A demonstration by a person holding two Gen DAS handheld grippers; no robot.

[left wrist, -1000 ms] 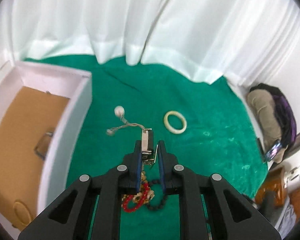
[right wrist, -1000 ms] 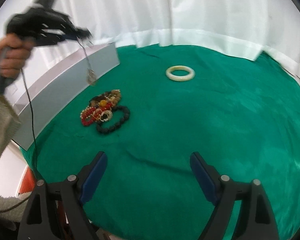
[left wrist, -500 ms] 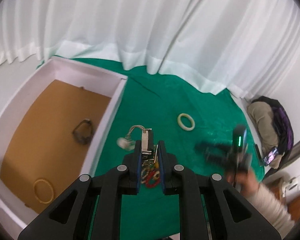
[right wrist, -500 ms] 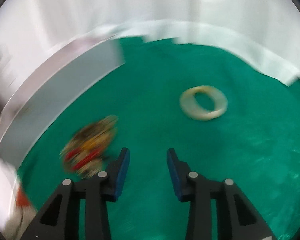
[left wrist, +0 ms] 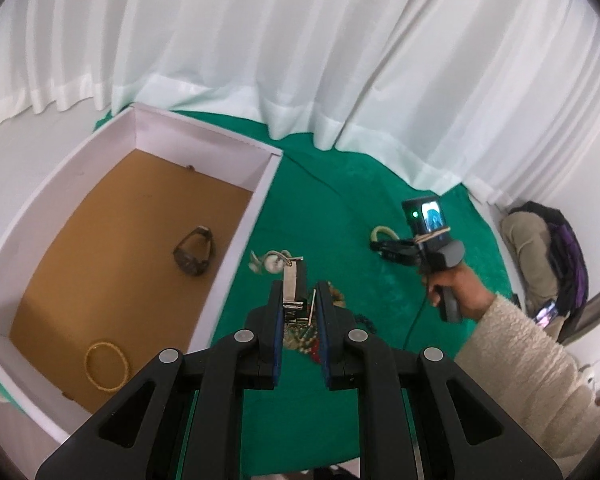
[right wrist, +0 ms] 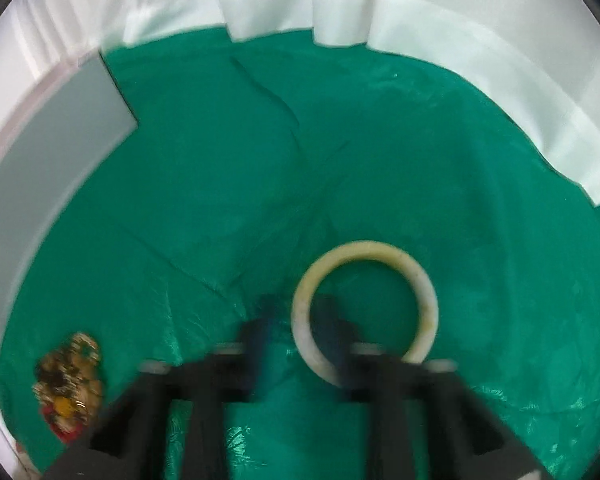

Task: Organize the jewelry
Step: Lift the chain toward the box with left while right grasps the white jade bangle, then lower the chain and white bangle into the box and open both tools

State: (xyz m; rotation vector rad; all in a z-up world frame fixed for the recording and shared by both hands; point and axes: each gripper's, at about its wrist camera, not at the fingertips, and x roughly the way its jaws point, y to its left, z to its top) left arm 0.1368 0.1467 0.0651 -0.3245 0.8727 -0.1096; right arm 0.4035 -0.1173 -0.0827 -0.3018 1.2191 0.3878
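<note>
My right gripper [right wrist: 298,330] clamps the cream bangle's [right wrist: 364,312] near-left rim on the green tabletop [right wrist: 380,160]; it may slip. My left gripper [left wrist: 298,300] pinches a pearl piece [left wrist: 274,264] beside the box [left wrist: 240,248], and it could snag the wall.

- One open white box [left wrist: 236,236] with a tan cardboard floor stood at the left edge of the one green cloth [left wrist: 340,200].
- Two pieces lay in the box: one dark wristwatch [left wrist: 192,251] and one thin gold bangle [left wrist: 106,365].
- One cream ring-shaped bangle [right wrist: 364,312] lay on the cloth.
- One tangled heap of red, gold and black beaded jewelry [right wrist: 70,388] lay near the box; its pieces could not be counted.
- One metal clip with pearl-like beads [left wrist: 290,276] hung above the cloth.
- Two black two-finger grippers were there: the left gripper [left wrist: 298,312] and the right gripper [right wrist: 300,332].
</note>
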